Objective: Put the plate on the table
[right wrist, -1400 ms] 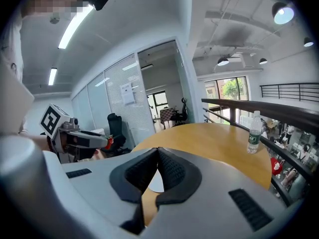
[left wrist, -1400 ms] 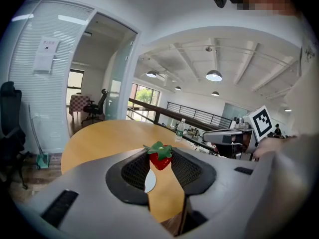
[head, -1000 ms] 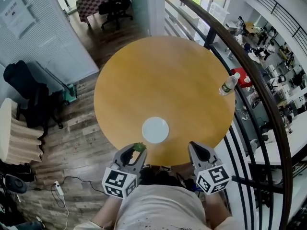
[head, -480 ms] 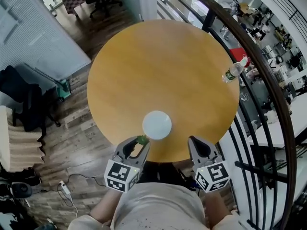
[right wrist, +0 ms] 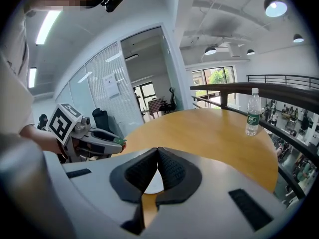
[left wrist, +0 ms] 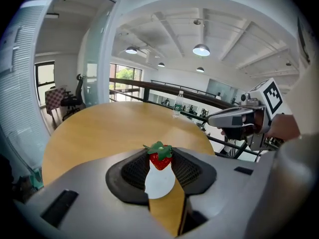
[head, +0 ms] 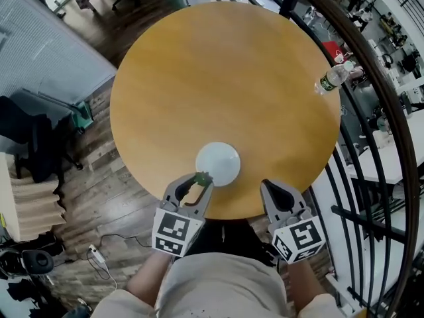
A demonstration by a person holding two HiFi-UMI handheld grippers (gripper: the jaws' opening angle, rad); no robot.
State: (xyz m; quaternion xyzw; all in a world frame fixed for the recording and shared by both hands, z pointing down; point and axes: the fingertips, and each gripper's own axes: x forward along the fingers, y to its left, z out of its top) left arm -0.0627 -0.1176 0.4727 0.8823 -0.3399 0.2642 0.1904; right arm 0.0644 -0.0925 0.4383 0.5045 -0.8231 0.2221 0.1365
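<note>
Left gripper (head: 199, 179) was seen clamped on a strawberry (left wrist: 160, 159) just beside the white plate (head: 218, 164), set near the edge of the round wooden table (head: 225, 78), while the right gripper (head: 267, 187) was seen with jaws pressed together.

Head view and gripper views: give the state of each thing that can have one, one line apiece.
plate: lying flat on the round table, empty.
strawberry: clamped between the left gripper's jaws, leaves up.
left gripper: shut on the strawberry, by the plate's rim.
right gripper: jaws together, empty.
water bottle: upright, capped, near the table's edge.
</note>
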